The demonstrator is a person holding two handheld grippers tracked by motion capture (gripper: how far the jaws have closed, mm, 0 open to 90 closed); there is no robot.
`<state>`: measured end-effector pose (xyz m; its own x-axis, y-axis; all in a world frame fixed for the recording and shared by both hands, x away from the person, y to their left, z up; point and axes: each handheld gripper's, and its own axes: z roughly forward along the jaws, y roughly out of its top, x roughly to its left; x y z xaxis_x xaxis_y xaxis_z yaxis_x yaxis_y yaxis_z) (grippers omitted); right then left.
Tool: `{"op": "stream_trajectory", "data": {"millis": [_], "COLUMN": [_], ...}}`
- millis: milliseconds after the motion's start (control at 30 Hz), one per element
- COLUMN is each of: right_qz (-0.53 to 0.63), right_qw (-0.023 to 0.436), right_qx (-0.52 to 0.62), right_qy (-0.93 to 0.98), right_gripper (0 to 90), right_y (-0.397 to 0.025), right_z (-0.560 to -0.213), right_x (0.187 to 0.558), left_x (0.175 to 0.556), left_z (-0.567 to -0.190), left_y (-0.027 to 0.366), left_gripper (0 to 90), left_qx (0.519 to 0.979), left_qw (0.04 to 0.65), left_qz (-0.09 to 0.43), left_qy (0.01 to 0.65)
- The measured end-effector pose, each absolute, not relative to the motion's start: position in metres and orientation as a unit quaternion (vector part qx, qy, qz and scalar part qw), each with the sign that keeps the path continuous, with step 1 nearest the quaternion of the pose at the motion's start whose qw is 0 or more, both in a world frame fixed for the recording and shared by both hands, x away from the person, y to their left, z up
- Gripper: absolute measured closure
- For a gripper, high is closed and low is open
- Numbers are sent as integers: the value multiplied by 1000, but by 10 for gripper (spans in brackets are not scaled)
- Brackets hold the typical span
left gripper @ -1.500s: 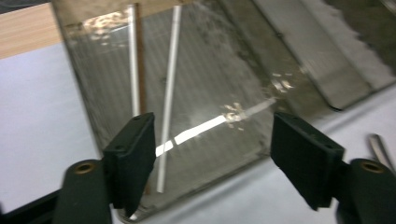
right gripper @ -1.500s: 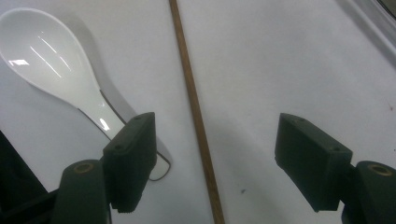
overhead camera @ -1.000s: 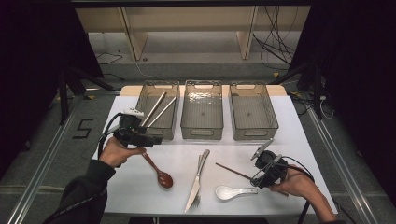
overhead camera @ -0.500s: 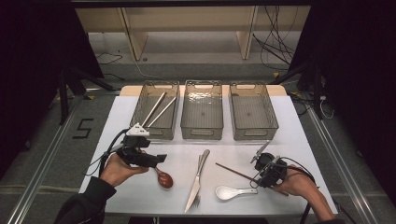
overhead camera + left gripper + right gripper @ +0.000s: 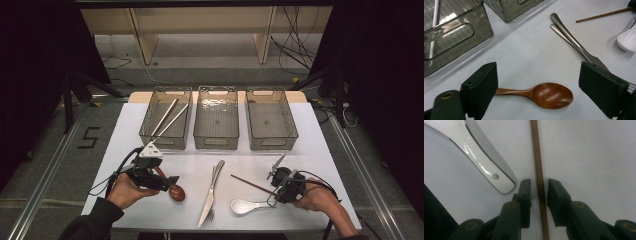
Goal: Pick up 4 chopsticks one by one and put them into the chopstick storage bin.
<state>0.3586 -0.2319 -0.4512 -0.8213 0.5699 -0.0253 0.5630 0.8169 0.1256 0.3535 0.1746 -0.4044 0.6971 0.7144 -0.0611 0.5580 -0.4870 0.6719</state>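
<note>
A brown wooden spoon (image 5: pixel 176 192) (image 5: pixel 549 95) lies on the white table at the front left. My left gripper (image 5: pixel 167 182) (image 5: pixel 539 85) hovers just over it, open wide, one jaw on each side of the handle and bowl. A thin wooden chopstick (image 5: pixel 250 182) (image 5: pixel 536 152) lies at the front right. My right gripper (image 5: pixel 276 191) (image 5: pixel 539 187) is low over its near end, the jaws narrowly apart with the stick running between them and small gaps on both sides. A white ceramic spoon (image 5: pixel 245 205) (image 5: pixel 489 172) rests right beside it.
A steel knife and fork (image 5: pixel 212 192) (image 5: pixel 574 42) lie together at the front middle. Three clear bins stand in a row at the back: the left bin (image 5: pixel 165 141) holds two metal chopsticks (image 5: pixel 167 117), while the middle bin (image 5: pixel 216 143) and right bin (image 5: pixel 272 143) look bare.
My left gripper has come down and toward the person from beside the left bin, ending over the wooden spoon. The right gripper has barely shifted at the chopstick.
</note>
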Motion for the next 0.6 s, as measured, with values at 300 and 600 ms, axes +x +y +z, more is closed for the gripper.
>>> {"op": "stream_trajectory", "data": {"millis": [300, 600], "right_qz": [47, 33], "right_qw": [29, 31], "right_qx": [283, 266], "right_qy": [957, 963], "right_gripper": [802, 847], "right_y": [-229, -223], "right_z": [-451, -451], "right_x": [359, 359], "left_x": [352, 352], "left_z": [-407, -408], "left_y": [173, 172], "left_gripper": [153, 154], "left_qx": [858, 858], "left_qw": [337, 339], "left_qz": [116, 119], "left_qy": [369, 368]}}
